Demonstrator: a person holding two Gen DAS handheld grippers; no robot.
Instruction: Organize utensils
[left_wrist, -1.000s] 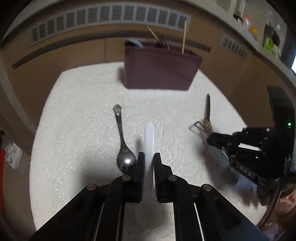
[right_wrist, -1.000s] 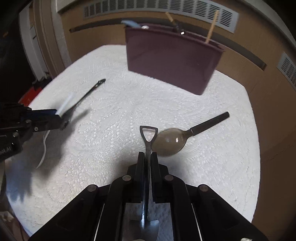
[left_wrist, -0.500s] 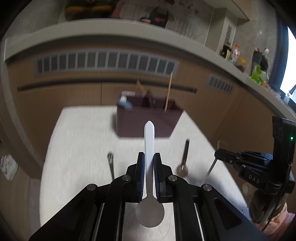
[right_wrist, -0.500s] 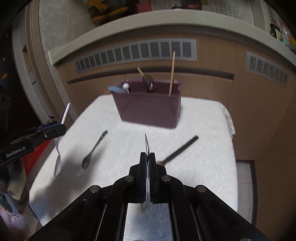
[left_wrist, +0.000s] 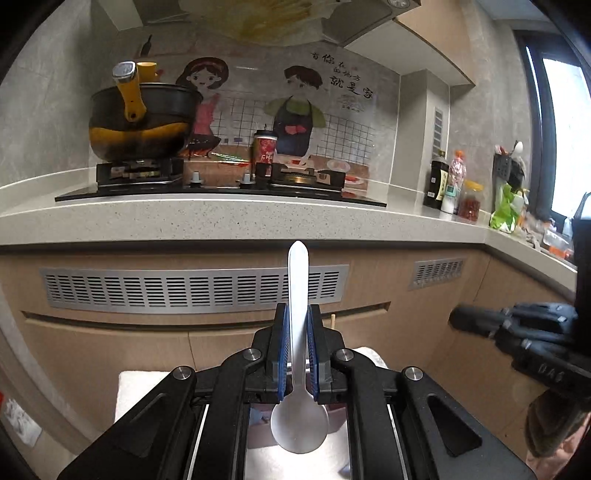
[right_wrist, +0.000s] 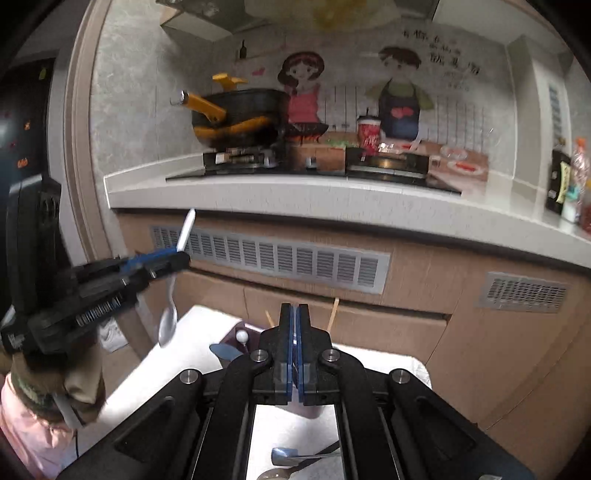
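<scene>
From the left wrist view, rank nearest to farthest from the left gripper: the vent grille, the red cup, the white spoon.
1. white spoon, clamped in the jaws of the left gripper.
2. vent grille, straight ahead in the cabinet front under the counter.
3. red cup, up on the stove, behind the counter edge.

Daylight enters from a window (left_wrist: 561, 136) at the right, leaving the kitchen evenly but softly lit. Both fisheye views bend the countertop edge (left_wrist: 236, 218) and darken at the corners. The right-wrist view is smeared with motion blur; a white cloth (right_wrist: 192, 350) glares.
</scene>
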